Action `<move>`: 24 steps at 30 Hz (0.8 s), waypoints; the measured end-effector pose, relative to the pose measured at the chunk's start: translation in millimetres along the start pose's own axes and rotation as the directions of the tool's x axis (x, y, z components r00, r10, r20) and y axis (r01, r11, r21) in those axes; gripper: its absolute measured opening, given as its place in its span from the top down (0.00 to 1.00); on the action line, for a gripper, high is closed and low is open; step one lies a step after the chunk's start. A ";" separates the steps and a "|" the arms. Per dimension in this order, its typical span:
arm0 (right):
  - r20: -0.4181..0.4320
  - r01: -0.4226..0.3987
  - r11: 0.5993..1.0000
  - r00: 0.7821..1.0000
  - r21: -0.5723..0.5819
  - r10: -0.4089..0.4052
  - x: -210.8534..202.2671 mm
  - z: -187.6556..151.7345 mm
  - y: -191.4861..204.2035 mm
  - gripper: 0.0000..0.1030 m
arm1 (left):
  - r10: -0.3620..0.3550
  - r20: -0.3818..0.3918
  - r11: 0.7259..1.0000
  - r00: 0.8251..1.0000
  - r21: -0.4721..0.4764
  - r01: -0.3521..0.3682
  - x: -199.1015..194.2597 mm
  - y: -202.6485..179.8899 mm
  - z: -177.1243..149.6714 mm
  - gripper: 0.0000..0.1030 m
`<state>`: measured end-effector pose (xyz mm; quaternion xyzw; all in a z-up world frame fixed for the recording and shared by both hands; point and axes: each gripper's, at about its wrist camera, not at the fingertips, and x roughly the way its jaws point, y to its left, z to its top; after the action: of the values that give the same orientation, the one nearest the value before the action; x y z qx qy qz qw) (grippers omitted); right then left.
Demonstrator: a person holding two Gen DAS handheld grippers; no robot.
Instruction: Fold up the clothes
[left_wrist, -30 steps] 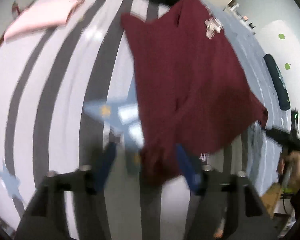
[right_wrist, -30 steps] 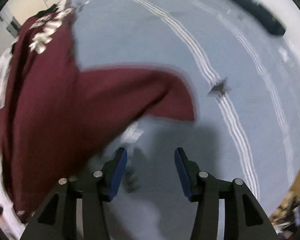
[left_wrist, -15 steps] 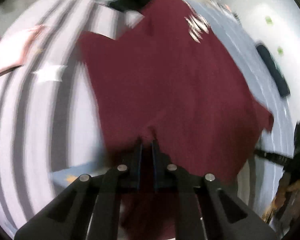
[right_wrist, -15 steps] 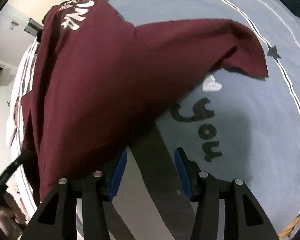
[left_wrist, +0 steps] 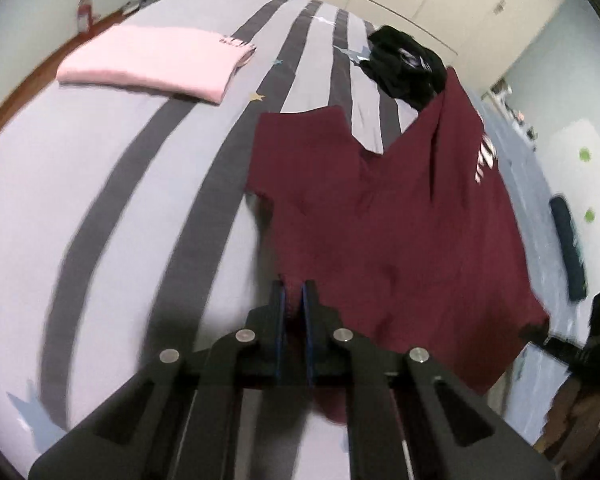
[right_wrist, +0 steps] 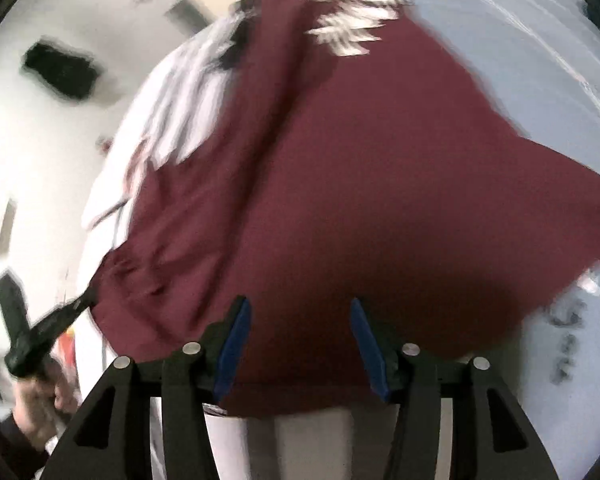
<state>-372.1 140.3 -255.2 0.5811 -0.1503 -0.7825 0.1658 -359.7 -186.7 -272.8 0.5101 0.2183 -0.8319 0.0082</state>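
A maroon T-shirt [left_wrist: 380,220] with white print lies spread over the striped bed [left_wrist: 100,200]. My left gripper [left_wrist: 293,286] is shut on a pinch of its near edge, lifting the cloth slightly. In the right wrist view the same shirt [right_wrist: 340,180] fills the frame, blurred. My right gripper [right_wrist: 298,308] hovers over the shirt's near hem with its jaws opening; the cloth shows in the gap between the blue pads [right_wrist: 232,344], which do not press on it. A hand [right_wrist: 40,396] holds the left gripper at the shirt's corner.
A folded pink garment [left_wrist: 152,60] lies at the far left of the bed. A crumpled black garment [left_wrist: 404,64] sits beyond the shirt's top. A dark blue roll [left_wrist: 568,248] rests on the pale blue cover at the right, near the wall.
The left gripper closed on the shirt's edge and drew it sideways. The right gripper swung from the pale blue cover to above the shirt's hem.
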 end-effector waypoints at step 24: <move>-0.095 0.052 0.889 0.990 -0.455 -0.106 136.2 -62.8 185.4 0.56 | -0.173 -0.081 0.978 0.982 -0.131 0.162 18.9 59.2 14.6 0.51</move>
<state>-332.9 -88.4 -310.4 0.5773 0.0691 -0.7665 0.2727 -367.2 -241.6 -304.4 0.5261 0.3120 -0.7901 -0.0403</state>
